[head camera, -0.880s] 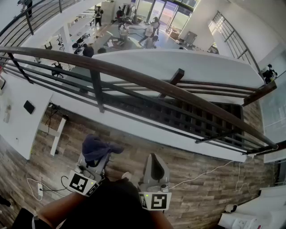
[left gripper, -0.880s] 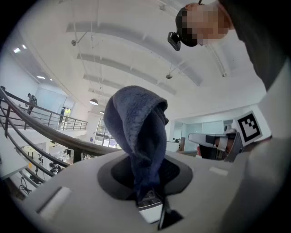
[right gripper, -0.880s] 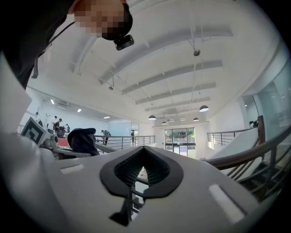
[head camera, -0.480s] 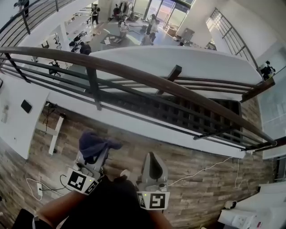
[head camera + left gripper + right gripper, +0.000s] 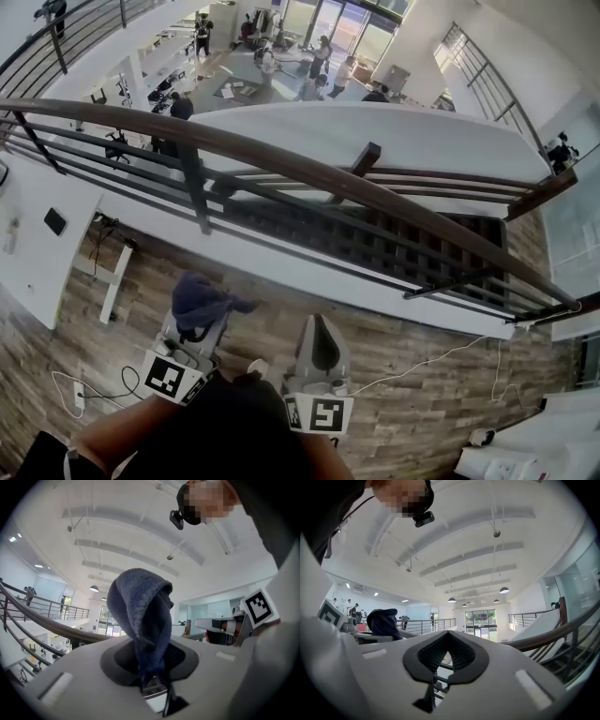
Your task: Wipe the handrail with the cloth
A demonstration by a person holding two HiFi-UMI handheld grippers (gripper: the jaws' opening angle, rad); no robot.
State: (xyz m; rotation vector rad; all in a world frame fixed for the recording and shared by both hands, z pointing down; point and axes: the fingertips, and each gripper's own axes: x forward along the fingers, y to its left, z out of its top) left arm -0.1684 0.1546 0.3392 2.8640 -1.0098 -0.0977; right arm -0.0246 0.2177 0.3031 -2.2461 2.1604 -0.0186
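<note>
**Blue cloth held up, handrail not touched yet**

The blue cloth (image 5: 140, 611) is pinched tight in the jaws of the left gripper (image 5: 151, 679). It is bunched up in a lump above them. The right gripper (image 5: 317, 330) is pressed closed, and nothing is held in it. Both grippers are held level, side by side, over the wooden floor (image 5: 431, 412). The brown handrail (image 5: 309, 173) is seen ahead of them, set along the top of dark bars. The cloth is held apart from the handrail and is not touching it. A white cable (image 5: 422, 361) is laid on the floor near the right gripper. People are seen on the lower floor beyond the rail.
</note>
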